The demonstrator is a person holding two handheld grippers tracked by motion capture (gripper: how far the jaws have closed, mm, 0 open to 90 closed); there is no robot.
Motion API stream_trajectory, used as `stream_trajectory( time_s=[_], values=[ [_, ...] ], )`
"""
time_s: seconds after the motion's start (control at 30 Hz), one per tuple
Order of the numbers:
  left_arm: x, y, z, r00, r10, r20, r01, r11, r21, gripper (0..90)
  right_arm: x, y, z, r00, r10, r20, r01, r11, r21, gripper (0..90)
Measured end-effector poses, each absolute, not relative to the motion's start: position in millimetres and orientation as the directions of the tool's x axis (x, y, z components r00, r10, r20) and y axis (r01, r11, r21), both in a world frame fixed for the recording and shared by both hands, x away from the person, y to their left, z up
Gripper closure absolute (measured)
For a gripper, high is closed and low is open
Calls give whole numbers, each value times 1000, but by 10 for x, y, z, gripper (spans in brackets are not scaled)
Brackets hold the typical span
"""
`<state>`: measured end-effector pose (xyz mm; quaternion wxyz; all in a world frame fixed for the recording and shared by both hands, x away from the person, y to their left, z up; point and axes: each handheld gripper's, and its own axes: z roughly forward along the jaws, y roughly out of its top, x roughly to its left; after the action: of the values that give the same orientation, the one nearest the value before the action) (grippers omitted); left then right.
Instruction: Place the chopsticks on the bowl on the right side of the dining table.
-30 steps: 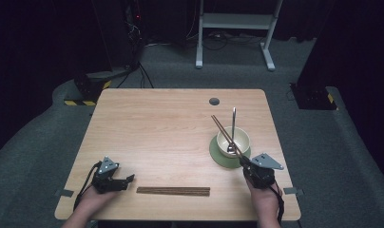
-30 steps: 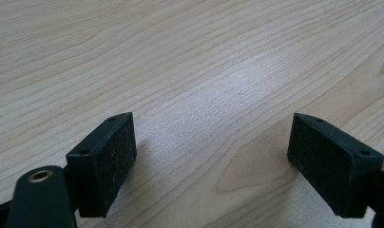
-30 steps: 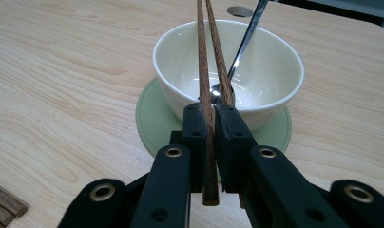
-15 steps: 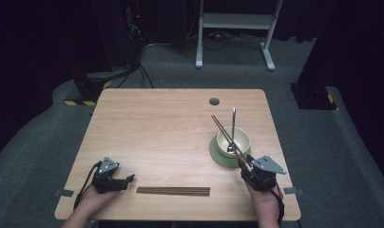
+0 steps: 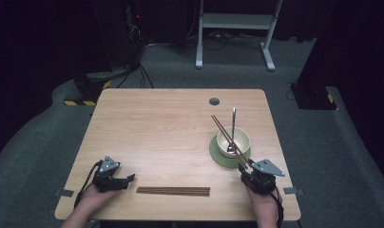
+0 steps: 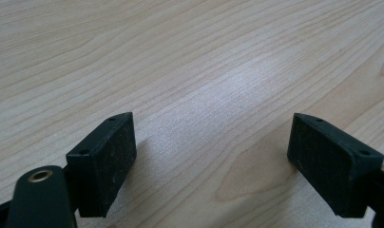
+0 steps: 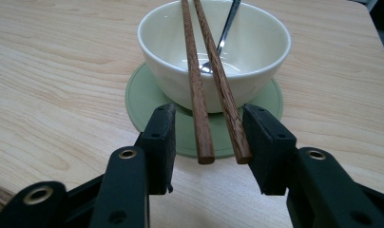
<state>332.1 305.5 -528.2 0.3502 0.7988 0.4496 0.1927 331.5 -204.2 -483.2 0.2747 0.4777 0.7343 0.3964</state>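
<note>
Chopsticks, light, stiff, slippery wood, lean on the cream bowl's near rim, butt ends between the right tool's just-opened jaws, best pinched there; left tool gapes empty.

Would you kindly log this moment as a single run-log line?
right gripper: jaws just opened, chopsticks loose between them, resting across bowl | left gripper: open on table | spoon: in bowl

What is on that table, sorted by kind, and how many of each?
Bowl: 1
Green saucer: 1
Spoon: 1
Chopsticks on the bowl: 2
Chopsticks lying flat: 1 bundle, number unclear
Total: 6, counting the bundle as one
</note>
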Motion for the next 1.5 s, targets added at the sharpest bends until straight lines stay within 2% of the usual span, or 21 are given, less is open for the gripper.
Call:
stream_trajectory(
  time_s=[0.2, 0.5, 1.23, 1.5],
  values=[
    [3297, 3059, -5283, 523, 853, -9, 583, -350, 733, 167, 3348, -1996, -4839, -399, 917, -26, 479, 232, 846, 676],
    [3293, 3060, -5283, 522, 853, -8, 582, -349, 734, 166, 3374, -1978, -4848, -407, 913, -32, 478, 242, 844, 763],
    [3309, 3058, -5283, 525, 851, -7, 580, -352, 734, 166, 3325, -1957, -4836, -449, 893, -19, 479, 259, 839, 764],
    [3314, 3059, -5279, 528, 849, -6, 581, -356, 732, 166, 3336, -1962, -4832, -441, 897, -14, 484, 251, 839, 649]
  ],
)
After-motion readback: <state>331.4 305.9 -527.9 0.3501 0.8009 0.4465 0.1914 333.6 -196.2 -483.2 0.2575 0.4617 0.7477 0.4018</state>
